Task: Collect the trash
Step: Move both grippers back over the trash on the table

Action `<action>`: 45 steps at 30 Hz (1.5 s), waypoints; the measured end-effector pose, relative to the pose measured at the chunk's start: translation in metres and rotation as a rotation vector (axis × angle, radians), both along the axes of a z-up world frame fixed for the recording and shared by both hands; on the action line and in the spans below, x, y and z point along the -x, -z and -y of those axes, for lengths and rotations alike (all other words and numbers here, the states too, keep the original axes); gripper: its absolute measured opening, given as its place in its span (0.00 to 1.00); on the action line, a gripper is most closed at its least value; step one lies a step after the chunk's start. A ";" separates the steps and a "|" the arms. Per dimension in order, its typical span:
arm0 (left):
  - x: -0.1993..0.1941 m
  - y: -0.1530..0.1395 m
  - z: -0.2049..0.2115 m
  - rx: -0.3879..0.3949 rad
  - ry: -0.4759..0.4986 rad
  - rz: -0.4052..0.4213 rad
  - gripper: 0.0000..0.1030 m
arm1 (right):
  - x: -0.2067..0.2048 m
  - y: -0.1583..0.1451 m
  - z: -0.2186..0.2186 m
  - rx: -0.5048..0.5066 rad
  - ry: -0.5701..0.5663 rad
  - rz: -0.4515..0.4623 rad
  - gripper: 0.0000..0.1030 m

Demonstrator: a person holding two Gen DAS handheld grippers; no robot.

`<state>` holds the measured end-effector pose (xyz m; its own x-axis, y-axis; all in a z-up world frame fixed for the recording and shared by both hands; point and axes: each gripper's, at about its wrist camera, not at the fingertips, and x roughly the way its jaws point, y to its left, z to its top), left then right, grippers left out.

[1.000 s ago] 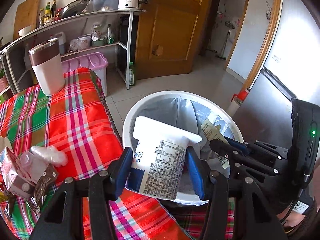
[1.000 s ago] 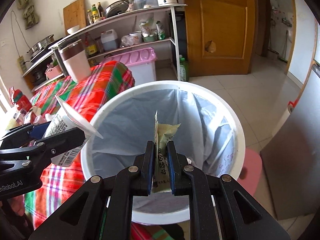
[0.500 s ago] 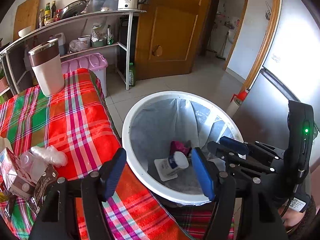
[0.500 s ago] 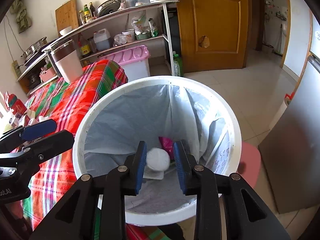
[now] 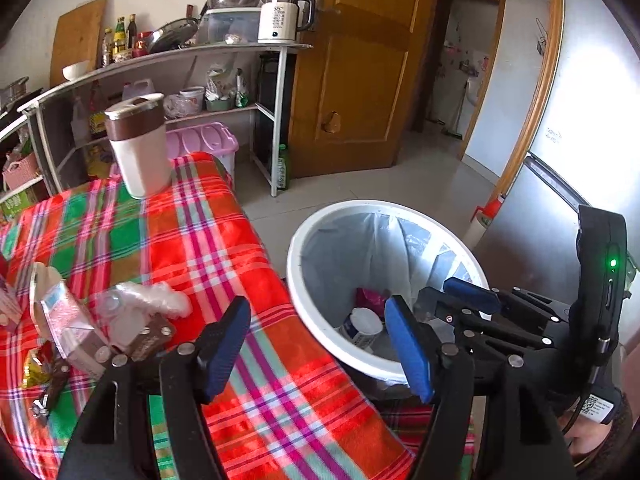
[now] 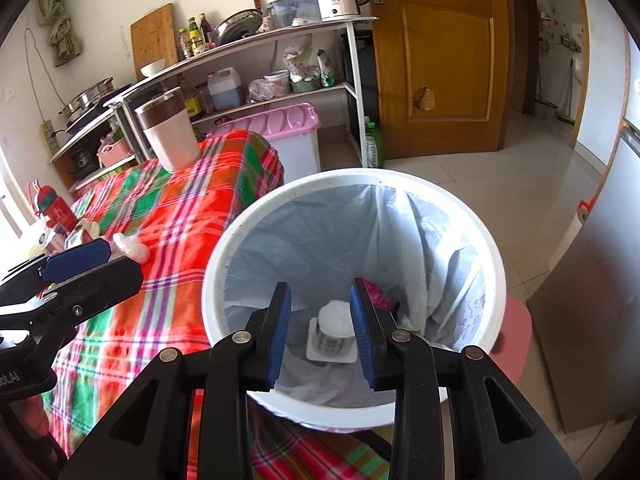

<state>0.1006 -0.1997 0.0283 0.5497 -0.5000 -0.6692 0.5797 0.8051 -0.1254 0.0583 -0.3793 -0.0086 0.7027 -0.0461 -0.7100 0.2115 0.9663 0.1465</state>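
The trash that is already thrown away lies at the bottom of the round white bin with a pale plastic bag inside [image 6: 496, 280]: a small white cup with a printed label [image 6: 334, 332] and a pink crinkly wrapper [image 6: 378, 294] just behind it. More trash waits on the surface with the red and green checked cloth [image 5: 224, 248], at its near left end: a clear crumpled plastic bag [image 5: 140, 304], a pink and white carton [image 5: 60, 316] and a brown wrapper [image 5: 150, 338], all bunched together and touching. The left gripper [image 5: 316, 354] hangs over the edge of the cloth beside the bin; its jaws have just been opening, they stand wide apart, and nothing is between them. The right gripper [image 6: 320, 330] hangs over the bin mouth; its jaws have just been opening too, with a small gap and nothing in it. The next good move is probably to swing the left gripper back to the pile, keep it wide, take one piece at a time by a firm part, and lift it clear before crossing to the bin, so nothing drags across the cloth. The left camera shows the pile up close; the right camera sees only its far edge. The right camera looks straight down into the bin and shows a red and green bottle [image 6: 48, 204] at the far left, which the left camera does not show.
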 end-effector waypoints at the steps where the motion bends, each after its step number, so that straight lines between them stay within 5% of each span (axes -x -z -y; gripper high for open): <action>1: 0.001 -0.001 -0.004 0.000 -0.008 0.005 0.70 | 0.000 -0.002 -0.004 0.001 -0.008 0.005 0.32; 29: -0.005 0.021 -0.162 0.004 -0.350 -0.016 0.74 | -0.031 0.002 -0.127 -0.006 -0.269 0.002 0.42; 45: -0.025 0.045 -0.220 0.013 -0.445 -0.084 0.77 | -0.079 0.020 -0.181 -0.071 -0.325 -0.064 0.42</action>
<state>0.1255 0.0198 -0.0169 0.6570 -0.2362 -0.7160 0.1645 0.9717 -0.1696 0.1377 -0.1988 -0.0289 0.6263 0.2240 -0.7467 -0.0952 0.9726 0.2119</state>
